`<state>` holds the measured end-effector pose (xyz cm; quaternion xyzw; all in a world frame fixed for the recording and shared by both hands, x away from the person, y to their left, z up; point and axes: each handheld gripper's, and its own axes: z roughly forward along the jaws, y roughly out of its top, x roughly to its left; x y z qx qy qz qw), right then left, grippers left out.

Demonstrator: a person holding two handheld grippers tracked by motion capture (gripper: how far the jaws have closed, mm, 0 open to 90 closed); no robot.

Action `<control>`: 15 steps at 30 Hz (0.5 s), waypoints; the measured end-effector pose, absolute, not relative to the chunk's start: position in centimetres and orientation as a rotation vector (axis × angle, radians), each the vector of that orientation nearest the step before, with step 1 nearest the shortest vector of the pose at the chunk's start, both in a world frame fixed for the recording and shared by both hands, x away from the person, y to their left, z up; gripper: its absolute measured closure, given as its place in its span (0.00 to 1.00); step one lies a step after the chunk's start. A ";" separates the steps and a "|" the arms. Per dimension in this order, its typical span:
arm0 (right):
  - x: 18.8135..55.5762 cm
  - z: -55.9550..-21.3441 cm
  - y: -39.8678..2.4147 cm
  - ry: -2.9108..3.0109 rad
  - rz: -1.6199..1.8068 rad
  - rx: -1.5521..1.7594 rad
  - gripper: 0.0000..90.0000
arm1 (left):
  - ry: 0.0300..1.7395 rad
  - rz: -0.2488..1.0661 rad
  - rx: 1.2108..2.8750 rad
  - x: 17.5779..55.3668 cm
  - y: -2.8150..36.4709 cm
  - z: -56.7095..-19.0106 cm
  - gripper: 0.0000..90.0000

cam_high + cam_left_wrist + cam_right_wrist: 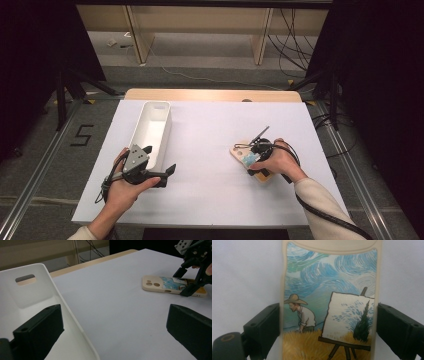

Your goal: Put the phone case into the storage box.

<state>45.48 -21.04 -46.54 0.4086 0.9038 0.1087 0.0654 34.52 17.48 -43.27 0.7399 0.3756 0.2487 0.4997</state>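
A long white plastic bin [150,131] with a handle slot in its end wall stands empty on the white-covered bench [210,150]. Beyond the bench, black cables [292,35] trail across the grey floor [210,50].

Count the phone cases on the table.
1. The phone case lies on the table's right side, between the right gripper's jaws; the white bin at left holds none.

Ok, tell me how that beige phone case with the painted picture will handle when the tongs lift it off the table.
The beige phone case with the painted picture looks thin and hollow, so probably light. Its smooth, rounded edges may slip between the right tongs, whose jaws flank its two long sides. It lies flat on the white table, so it is unlikely to roll; it may flex slightly when squeezed.
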 end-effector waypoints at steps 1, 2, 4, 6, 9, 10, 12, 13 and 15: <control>45.5 -46.5 -21.0 2.726 0.327 1.237 0.13 | 0.908 0.602 1.790 34.5 17.5 -43.3 0.00; 45.5 -46.5 -21.0 2.726 0.328 1.237 0.13 | 0.908 0.602 1.789 34.5 17.5 -43.3 0.00; 45.4 -46.5 -21.0 2.725 0.328 1.245 0.13 | 0.910 0.601 1.789 34.5 17.5 -43.3 0.00; 45.4 -46.5 -21.0 2.721 0.330 1.240 0.13 | 0.910 0.601 1.789 34.5 17.5 -43.3 0.00; 45.4 -46.5 -21.0 2.719 0.329 1.242 0.13 | 0.910 0.601 1.789 34.5 17.5 -43.3 0.00; 45.4 -46.5 -21.0 2.717 0.328 1.256 0.13 | 0.910 0.601 1.789 34.5 17.5 -43.3 0.00; 45.3 -46.5 -21.0 2.712 0.330 1.262 0.13 | 0.909 0.602 1.789 34.5 17.5 -43.3 0.00; 45.3 -46.5 -21.0 2.712 0.331 1.256 0.13 | 0.910 0.601 1.789 34.5 17.5 -43.3 0.00; 45.3 -46.4 -21.0 2.708 0.329 1.274 0.13 | 0.908 0.602 1.790 34.5 17.5 -43.3 0.00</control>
